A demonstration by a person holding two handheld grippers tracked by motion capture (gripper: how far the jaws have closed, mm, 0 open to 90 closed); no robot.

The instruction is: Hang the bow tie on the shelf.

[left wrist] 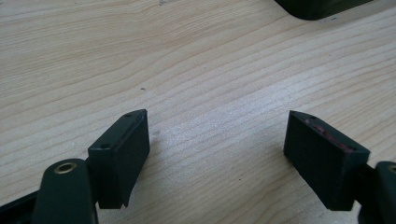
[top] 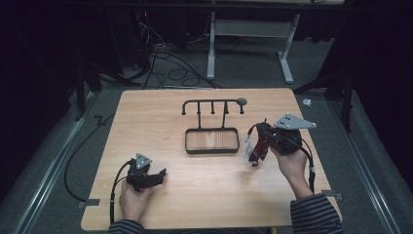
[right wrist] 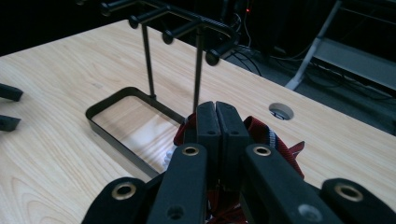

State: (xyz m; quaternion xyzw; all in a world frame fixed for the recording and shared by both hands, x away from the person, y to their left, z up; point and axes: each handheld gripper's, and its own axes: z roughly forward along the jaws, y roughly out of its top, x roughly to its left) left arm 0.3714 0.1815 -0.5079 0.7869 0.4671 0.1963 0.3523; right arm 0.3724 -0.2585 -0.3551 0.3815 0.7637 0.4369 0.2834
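At the right of the high view, the right gripper (top: 256,132) is clenching its jaws on a red strap (top: 257,148) that is hanging just right of the black rack (top: 212,127) at centre. At lower left, the left gripper (top: 159,175) is resting released, jaws spread over bare wooden table (top: 204,195).
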